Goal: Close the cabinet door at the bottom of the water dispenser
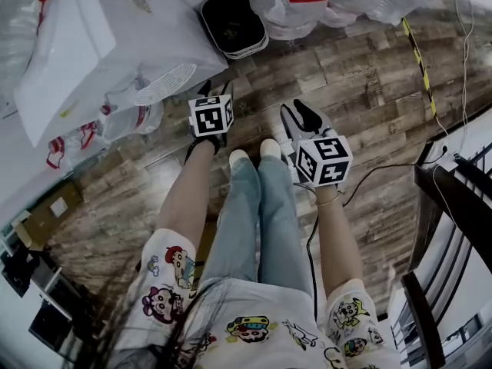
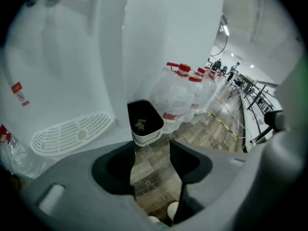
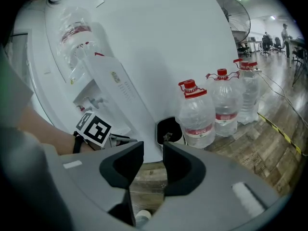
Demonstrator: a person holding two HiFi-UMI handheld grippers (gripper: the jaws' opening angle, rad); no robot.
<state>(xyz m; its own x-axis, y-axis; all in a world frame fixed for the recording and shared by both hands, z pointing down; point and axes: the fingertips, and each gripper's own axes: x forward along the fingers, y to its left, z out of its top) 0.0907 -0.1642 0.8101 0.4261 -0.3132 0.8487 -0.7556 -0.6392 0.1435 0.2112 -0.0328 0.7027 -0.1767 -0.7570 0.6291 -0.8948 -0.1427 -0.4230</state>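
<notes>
The white water dispenser (image 1: 84,44) stands at the upper left, its slotted drip tray (image 1: 165,83) jutting toward me. The tray (image 2: 72,134) fills the left of the left gripper view. I cannot make out the bottom cabinet door in any view; the part below the tray is hidden. My left gripper (image 1: 215,91) is just right of the tray, open and empty (image 2: 151,150). The right gripper (image 1: 301,119) hangs farther right over the floor, also open with nothing between its fingers (image 3: 153,158). It looks at the dispenser's taps (image 3: 91,102) and the left gripper's marker cube (image 3: 94,127).
A dark waste bin (image 1: 233,23) sits against the white wall right of the dispenser. Beyond it stand large water bottles (image 3: 197,112) with red caps. My shoes (image 1: 252,154) are on the wood floor. A black rail (image 1: 453,198) and a cable (image 1: 369,179) lie at right.
</notes>
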